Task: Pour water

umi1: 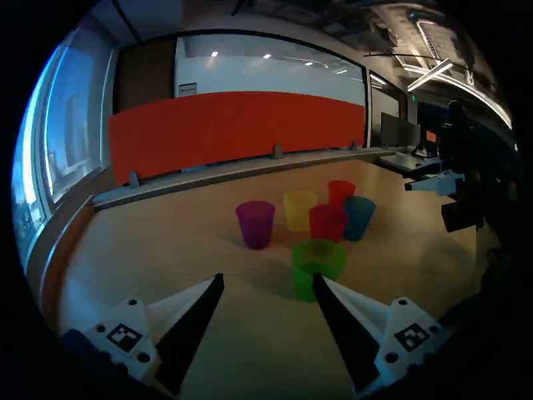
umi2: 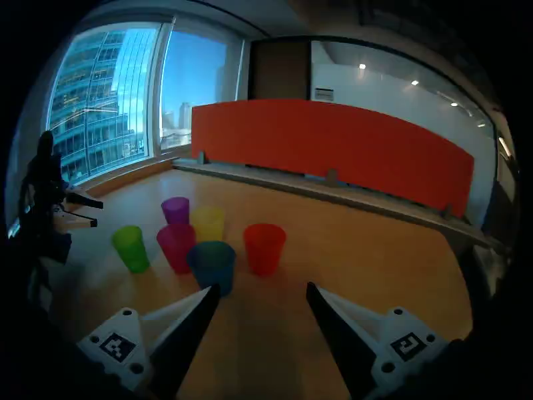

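Several translucent plastic cups stand grouped on a wooden table (umi1: 166, 253). In the left gripper view the green cup (umi1: 318, 267) is nearest, just ahead of my right-hand finger, with the purple (umi1: 255, 223), yellow (umi1: 299, 210), magenta (umi1: 327, 222), teal (umi1: 358, 217) and red (umi1: 340, 193) cups behind it. My left gripper (umi1: 267, 277) is open and holds nothing. In the right gripper view the teal cup (umi2: 212, 265) is closest and the red cup (umi2: 264, 248) stands beside it. My right gripper (umi2: 262, 287) is open over bare tabletop. No water is visible.
An orange divider panel (umi1: 233, 130) runs along the table's far edge. The right gripper (umi1: 434, 183) and a dark-clad person show at the far right of the left gripper view. The left gripper (umi2: 78, 200) shows at the left edge of the right gripper view. Large windows (umi2: 106, 107) lie beyond.
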`<move>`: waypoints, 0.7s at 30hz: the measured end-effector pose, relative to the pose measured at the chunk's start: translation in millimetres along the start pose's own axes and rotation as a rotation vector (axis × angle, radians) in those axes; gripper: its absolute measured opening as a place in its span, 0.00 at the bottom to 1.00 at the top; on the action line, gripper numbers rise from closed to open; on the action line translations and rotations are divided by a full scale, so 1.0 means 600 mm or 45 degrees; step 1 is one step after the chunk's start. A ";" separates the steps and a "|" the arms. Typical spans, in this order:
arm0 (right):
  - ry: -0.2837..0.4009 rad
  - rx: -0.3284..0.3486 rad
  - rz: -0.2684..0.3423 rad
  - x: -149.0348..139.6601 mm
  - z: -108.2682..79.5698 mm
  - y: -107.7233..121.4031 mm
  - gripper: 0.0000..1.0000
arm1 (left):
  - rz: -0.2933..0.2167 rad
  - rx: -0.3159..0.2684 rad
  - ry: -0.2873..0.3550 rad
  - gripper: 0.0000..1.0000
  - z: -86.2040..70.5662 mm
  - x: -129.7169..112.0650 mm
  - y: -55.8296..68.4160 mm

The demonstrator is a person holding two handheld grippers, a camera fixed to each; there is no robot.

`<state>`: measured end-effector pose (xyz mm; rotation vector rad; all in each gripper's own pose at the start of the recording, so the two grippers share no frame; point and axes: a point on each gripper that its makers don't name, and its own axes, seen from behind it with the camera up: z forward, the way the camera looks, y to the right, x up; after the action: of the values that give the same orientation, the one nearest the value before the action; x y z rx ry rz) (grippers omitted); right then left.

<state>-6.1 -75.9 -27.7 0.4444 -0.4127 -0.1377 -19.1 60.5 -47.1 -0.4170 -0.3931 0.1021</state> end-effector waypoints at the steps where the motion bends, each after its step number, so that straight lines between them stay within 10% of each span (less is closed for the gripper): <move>1: 0.008 -0.019 0.007 0.001 -0.002 0.005 1.00 | -0.012 0.007 0.009 0.99 0.000 0.000 -0.001; 21: 0.263 -0.385 0.128 0.044 -0.041 0.086 1.00 | -0.113 0.197 0.219 0.98 -0.011 0.052 -0.036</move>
<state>30.1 -26.0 -15.9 0.1375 -0.2054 -0.0543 12.8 43.9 -32.8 -0.2528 -0.2320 0.0096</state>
